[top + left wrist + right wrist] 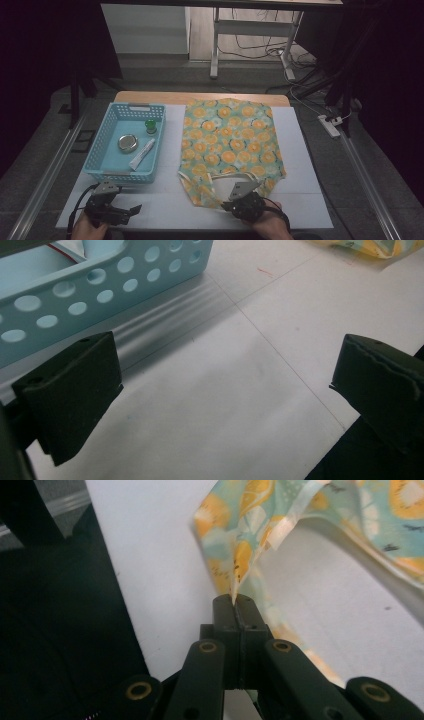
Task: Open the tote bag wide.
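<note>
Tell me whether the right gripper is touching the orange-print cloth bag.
Touching. In the right gripper view, the right gripper has its jaws closed on an edge of the orange-print cloth bag, with fabric rising from between them.

The bag [227, 145] is a cloth one, pale teal with a print of orange and yellow citrus slices and a cream trim along its edges. It lies flat and spread out on the white table top, to the right of the middle, with its closed end far from the person and its handles [212, 181] at the near end. The near handle strap is lifted and crumpled, and a thin fold of its edge [239, 575] is pinched and pulled up from the table.
</note>
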A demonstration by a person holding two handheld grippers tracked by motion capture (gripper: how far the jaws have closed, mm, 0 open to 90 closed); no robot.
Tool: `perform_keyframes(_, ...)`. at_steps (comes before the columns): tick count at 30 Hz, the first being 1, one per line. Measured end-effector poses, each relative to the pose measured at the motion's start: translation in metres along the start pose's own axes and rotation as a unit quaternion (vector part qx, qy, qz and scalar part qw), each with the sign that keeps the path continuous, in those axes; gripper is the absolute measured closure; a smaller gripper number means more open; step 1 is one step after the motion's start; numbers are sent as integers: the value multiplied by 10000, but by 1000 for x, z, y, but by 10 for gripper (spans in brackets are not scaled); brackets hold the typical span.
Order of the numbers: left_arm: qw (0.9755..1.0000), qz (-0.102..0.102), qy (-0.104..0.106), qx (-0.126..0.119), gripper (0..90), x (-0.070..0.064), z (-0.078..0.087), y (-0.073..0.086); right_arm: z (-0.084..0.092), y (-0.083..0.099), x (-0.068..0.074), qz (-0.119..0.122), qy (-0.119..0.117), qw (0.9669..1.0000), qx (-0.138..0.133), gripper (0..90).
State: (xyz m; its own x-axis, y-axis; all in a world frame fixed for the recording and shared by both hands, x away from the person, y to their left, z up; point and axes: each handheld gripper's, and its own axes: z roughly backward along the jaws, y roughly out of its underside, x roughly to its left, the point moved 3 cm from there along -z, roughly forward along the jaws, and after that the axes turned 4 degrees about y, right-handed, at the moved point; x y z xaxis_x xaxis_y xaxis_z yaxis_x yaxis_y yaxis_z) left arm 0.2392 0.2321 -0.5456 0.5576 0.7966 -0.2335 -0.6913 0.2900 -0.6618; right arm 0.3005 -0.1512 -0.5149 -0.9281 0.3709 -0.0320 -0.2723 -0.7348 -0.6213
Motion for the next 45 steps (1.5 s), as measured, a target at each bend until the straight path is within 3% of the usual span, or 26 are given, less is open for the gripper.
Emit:
perform_keyframes(1,10000,2,1,-2,0,0,0,0,1,-2,-6,-152,6,9999,-48,891)
perform_keyframes(6,10000,14,7,7,0,0,0,0,8,-9,-21,-380,11,9990,-249,891)
perform_keyframes(11,10000,-19,28,48,0,0,-1,0,14,-17,-34,-487,69,9981,-376,892)
perform_keyframes(26,10000,5,63,42,0,0,-1,0,16,-50,-82,-587,183,9965,-558,892)
perform_keyframes(45,10000,-4,93,37,0,1,-1,0,-6,-80,-149,-794,576,9933,-605,892)
